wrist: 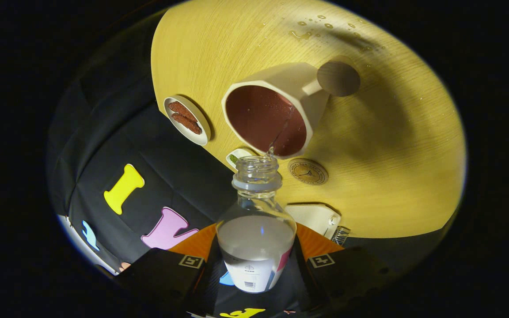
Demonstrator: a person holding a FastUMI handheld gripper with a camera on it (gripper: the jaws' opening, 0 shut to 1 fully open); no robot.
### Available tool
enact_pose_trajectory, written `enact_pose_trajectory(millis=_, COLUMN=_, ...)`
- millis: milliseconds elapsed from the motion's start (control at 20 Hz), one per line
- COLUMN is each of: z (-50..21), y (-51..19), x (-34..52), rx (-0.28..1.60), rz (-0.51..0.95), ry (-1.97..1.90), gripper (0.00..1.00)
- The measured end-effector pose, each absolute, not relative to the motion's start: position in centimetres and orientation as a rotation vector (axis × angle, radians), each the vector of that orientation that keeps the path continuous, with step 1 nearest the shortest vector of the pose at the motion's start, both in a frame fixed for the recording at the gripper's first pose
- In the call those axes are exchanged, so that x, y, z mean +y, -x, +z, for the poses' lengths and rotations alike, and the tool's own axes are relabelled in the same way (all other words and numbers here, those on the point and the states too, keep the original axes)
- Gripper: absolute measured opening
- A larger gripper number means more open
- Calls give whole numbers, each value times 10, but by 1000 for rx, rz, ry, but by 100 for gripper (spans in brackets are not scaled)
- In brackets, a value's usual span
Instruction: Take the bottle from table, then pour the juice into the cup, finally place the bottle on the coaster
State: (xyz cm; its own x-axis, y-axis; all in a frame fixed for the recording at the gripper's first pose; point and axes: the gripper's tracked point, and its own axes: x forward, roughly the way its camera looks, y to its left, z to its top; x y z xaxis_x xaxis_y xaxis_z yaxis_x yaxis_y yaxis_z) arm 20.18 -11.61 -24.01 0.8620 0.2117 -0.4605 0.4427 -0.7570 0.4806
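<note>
Tongs closed partway on a clear plastic bottle, both fingers pressing its lower body w/ the label btwn them. Bottle is tilted, uncapped neck aimed at a beige faceted cup; a thin stream runs from the mouth into the cup's dark red interior. Round coaster lies on the wooden counter just beside the neck. Small dish w/ two brown pieces sits near the cup. Droplets spot the counter beyond.
</note>
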Motion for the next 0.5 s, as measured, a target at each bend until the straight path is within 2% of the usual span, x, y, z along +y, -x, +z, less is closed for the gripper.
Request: enact_pose_trajectory(millis=500, z=-234, y=-205, x=-119, rx=472, rz=-537, ry=-2549, gripper=71)
